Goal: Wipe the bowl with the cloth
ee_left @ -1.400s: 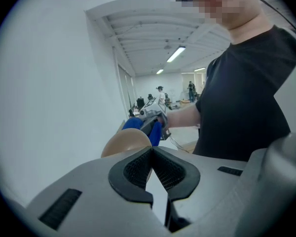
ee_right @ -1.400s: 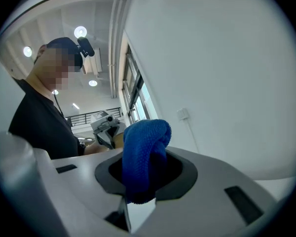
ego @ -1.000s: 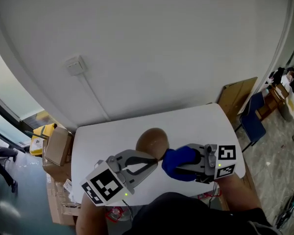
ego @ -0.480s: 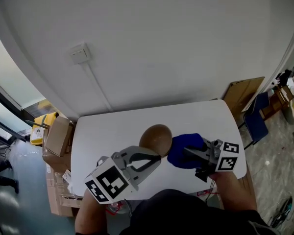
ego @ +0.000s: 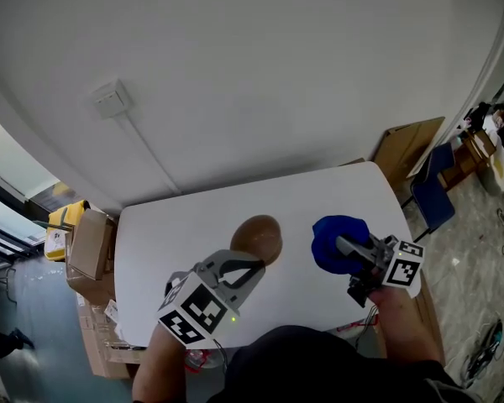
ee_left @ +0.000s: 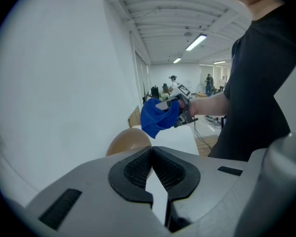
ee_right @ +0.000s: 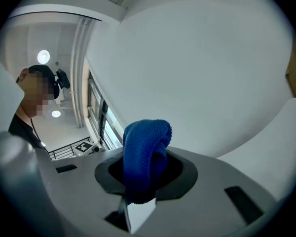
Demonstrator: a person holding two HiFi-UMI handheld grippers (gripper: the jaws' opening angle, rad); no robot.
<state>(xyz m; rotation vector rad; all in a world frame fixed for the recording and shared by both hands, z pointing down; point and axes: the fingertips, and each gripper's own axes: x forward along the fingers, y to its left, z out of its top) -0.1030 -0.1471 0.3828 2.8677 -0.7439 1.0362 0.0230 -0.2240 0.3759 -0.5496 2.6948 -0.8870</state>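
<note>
Now, the white table [ego: 176, 250] has the brown bowl [ego: 259, 236] near its middle, round back up. The left tongs [ego: 255, 268] are pressed together at its near edge. The right tongs [ego: 342, 245] pinch the bunched blue cloth [ego: 334, 232], which sticks up, apart from the bowl.

Blue cloth [ego: 338, 240], brown bowl [ego: 259, 238], white table [ego: 185, 250]
</note>
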